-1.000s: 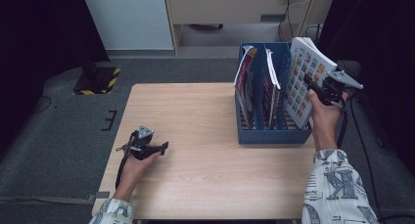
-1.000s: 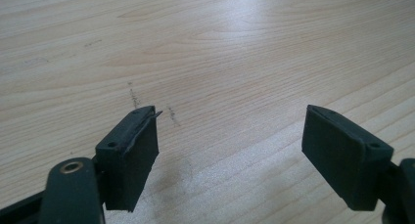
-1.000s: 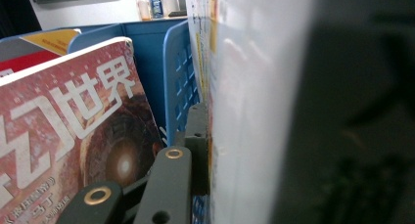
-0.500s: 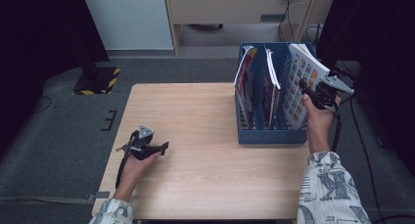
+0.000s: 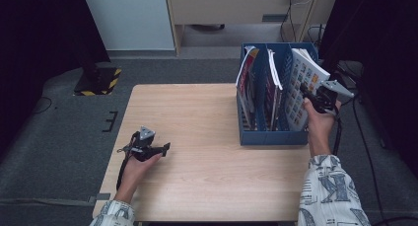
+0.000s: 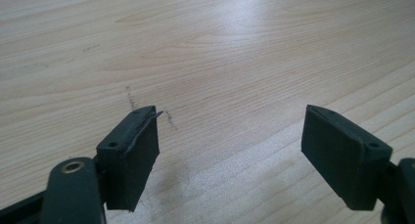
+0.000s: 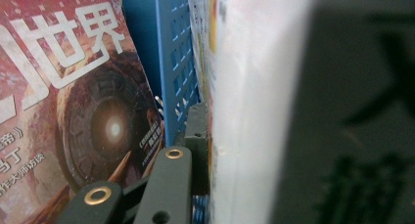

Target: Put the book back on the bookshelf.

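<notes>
Gripping a magazine point(image 5: 301, 88), seemingly, right tool point(image 5: 306, 94) clamped.

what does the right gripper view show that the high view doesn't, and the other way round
Right gripper view alone: close detail, namely the red magazine cover with large white characters and a glowing round shape, and one tong pad pressed flat against the white booklet.

High view alone: the layout, with the wooden table, the left tongs open and resting on it in the left hand, and the grey floor.

Both: the blue file rack and the right tongs gripping the booklet in its rightmost slot.
</notes>
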Motion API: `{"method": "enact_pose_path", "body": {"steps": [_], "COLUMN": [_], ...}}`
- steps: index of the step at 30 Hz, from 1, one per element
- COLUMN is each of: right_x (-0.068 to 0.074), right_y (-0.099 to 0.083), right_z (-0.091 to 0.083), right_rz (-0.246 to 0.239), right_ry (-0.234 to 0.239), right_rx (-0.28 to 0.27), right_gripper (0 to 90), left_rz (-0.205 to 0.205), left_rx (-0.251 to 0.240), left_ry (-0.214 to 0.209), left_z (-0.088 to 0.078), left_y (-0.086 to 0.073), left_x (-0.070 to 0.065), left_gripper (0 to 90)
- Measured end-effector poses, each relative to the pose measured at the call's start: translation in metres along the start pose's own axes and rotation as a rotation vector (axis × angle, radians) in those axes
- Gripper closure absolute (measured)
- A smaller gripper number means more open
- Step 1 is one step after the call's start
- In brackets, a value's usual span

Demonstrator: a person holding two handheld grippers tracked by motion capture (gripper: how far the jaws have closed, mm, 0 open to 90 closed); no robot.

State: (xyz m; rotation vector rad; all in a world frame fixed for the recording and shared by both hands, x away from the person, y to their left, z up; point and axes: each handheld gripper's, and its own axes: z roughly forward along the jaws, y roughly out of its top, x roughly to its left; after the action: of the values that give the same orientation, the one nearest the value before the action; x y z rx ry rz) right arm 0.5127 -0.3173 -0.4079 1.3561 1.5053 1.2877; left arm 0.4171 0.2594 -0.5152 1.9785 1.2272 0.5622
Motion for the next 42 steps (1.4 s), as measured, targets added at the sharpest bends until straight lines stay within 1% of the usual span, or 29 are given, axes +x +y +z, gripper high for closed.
{"method": "enact_pose_path", "body": {"steps": [10,16,18,21,23,30,32,34,37,42], "right_x": [0.002,0.003,0.003,0.003,0.003,0.001,0.003,0.003,0.004,0.005], "right_y": [0.001,0.000,0.000,-0.001,-0.001,-0.001,-0.001,-0.001,-0.001,-0.002], "right_z": [-0.001,-0.003,-0.003,-0.004,-0.006,-0.010,-0.011,-0.012,-0.012,-0.014], "right_rz": [-0.017,-0.025,-0.025,-0.029,-0.036,-0.036,-0.051,-0.056,-0.062,-0.057], "right_ry": [0.009,0.028,0.026,0.029,0.035,0.040,0.054,0.062,0.062,0.064], "right_rx": [0.010,0.020,0.022,0.028,0.042,0.059,0.066,0.065,0.065,0.055], "right_gripper": [73.9,73.8,73.8,73.7,73.7,73.4,73.0,72.8,72.8,72.4], "left_rz": [-0.002,0.000,-0.003,-0.005,-0.004,-0.004,-0.003,-0.001,-0.001,-0.004], "left_rx": [-0.004,-0.006,-0.007,-0.010,-0.010,-0.014,-0.012,-0.011,-0.011,-0.018], "left_ry": [0.001,0.003,0.003,0.002,0.001,-0.001,-0.001,-0.001,-0.002,-0.001], "left_z": [-0.001,-0.002,-0.002,-0.003,-0.003,-0.003,-0.002,-0.002,-0.002,-0.003], "left_y": [0.000,0.001,0.001,0.001,0.002,0.002,0.002,0.002,0.003,0.003], "left_x": [0.000,0.000,0.000,0.000,0.000,-0.001,-0.001,-0.002,-0.002,-0.002], "left_gripper": [21.5,21.5,21.5,21.5,21.5,21.5,21.5,21.5,21.5,21.5]}}
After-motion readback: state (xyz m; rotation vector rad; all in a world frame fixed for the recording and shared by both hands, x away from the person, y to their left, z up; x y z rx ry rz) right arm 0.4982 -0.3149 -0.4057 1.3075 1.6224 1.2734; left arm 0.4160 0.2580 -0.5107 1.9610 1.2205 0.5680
